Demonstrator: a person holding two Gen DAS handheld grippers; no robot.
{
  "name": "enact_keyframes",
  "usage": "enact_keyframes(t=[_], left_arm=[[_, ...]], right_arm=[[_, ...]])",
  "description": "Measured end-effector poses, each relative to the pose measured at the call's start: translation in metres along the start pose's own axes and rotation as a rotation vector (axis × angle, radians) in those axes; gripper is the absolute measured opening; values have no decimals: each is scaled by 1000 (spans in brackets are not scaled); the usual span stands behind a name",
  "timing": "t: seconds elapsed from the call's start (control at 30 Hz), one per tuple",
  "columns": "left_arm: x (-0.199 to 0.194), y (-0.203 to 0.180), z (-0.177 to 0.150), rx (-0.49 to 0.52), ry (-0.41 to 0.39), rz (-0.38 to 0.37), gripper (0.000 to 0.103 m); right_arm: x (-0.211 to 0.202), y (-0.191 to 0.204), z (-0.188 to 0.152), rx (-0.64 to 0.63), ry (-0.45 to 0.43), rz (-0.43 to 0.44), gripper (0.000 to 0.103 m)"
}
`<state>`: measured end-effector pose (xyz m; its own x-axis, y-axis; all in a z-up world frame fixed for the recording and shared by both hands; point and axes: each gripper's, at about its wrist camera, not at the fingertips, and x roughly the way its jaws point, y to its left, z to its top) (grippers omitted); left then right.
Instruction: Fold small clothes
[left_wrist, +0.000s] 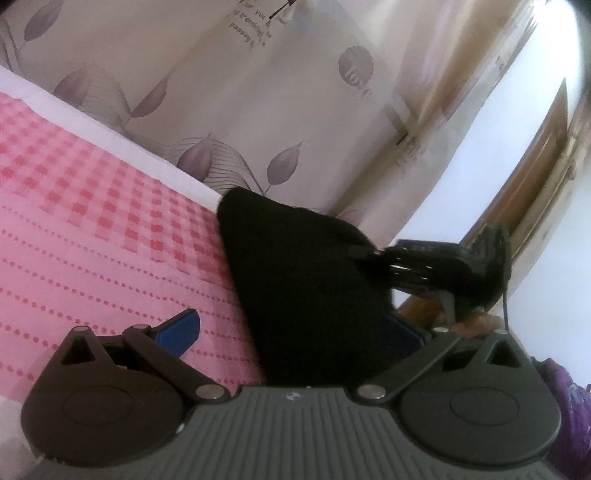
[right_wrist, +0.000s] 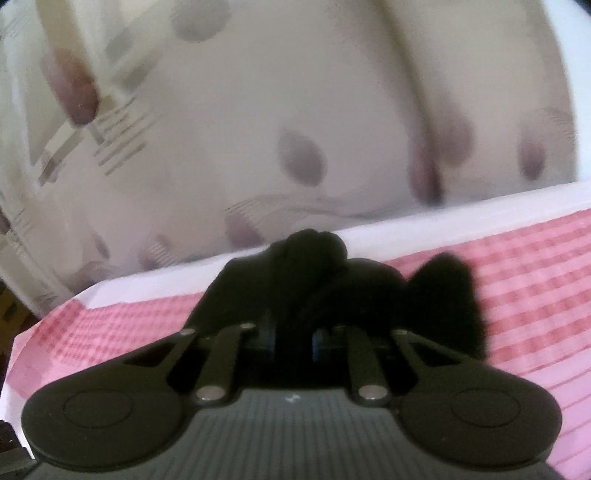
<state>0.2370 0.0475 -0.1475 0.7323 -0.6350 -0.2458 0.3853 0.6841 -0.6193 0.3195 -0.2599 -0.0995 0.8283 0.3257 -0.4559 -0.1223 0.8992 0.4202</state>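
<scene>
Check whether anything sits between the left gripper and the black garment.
Nothing visible does. The black garment already lies between the open left gripper's fingers on the pink checked cover. The right gripper is shut on the garment's other side.

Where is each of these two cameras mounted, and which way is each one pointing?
Left wrist view: sits on the left claw, looking along its open blue fingers over the pink checked cloth at the black garment; the right claw and a bit of hand show.
Right wrist view: sits on the right claw, shut on bunched black garment, facing the leaf-print curtain.
Shared: garment, pink cloth, curtain.
</scene>
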Motion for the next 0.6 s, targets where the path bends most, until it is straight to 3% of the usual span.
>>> enact_keyframes(t=[0.2, 0.4, 0.6], left_arm=[[1, 2, -1, -8, 8, 12, 103], [2, 4, 0, -23, 14, 29, 103], [3, 6, 0, -39, 17, 40, 103]], right_arm=[[-5, -39, 2, -21, 2, -36, 16], [7, -47, -4, -143, 23, -90, 16], [-10, -48, 7, -181, 19, -76, 16]])
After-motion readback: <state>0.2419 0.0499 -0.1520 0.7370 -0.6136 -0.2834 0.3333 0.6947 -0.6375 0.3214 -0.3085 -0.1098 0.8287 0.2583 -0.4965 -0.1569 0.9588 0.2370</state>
